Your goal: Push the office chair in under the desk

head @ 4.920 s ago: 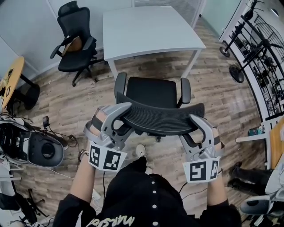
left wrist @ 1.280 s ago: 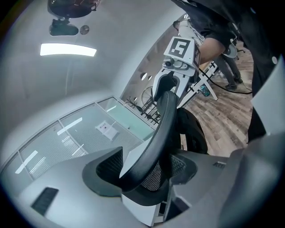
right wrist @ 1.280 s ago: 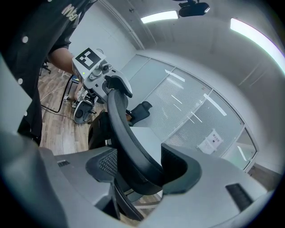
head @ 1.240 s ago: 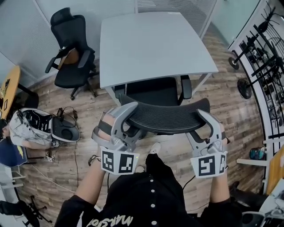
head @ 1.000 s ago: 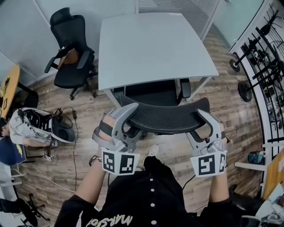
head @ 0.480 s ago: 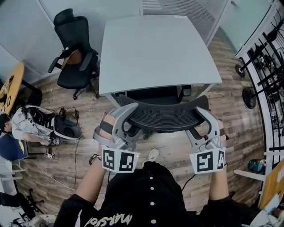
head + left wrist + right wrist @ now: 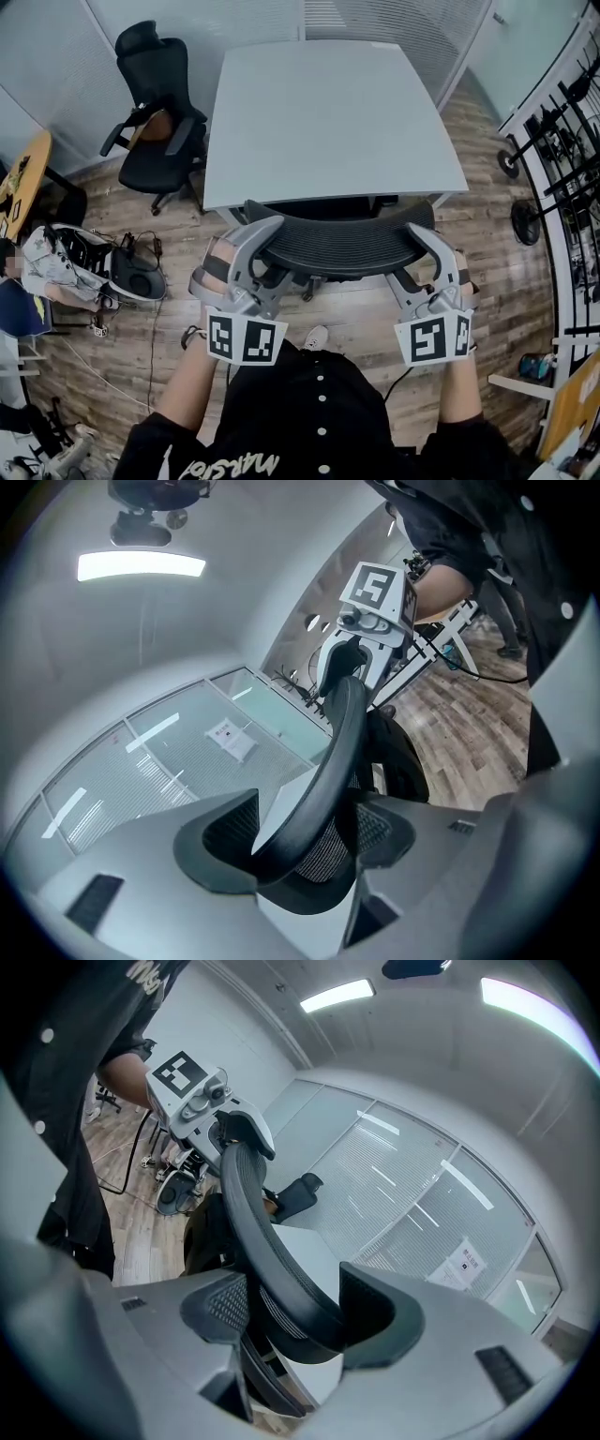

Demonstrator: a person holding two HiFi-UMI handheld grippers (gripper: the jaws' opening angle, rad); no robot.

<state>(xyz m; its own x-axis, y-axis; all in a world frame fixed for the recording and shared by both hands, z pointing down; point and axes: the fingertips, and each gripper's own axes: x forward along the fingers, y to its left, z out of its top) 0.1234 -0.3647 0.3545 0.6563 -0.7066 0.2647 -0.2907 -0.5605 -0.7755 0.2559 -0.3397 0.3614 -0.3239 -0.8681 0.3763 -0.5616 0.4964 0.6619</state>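
as the left gripper (image 7: 265, 236) and right gripper (image 7: 424, 242) are clamping the stiff top rim of the black mesh-backed office chair (image 7: 342, 247), its seat is sitting under the white rectangular desk (image 7: 328, 122)'s near edge; it is likely rolling easily.

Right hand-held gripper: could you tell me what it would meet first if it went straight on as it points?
The chair backrest, already between its jaws; beyond that, probably the desk edge.
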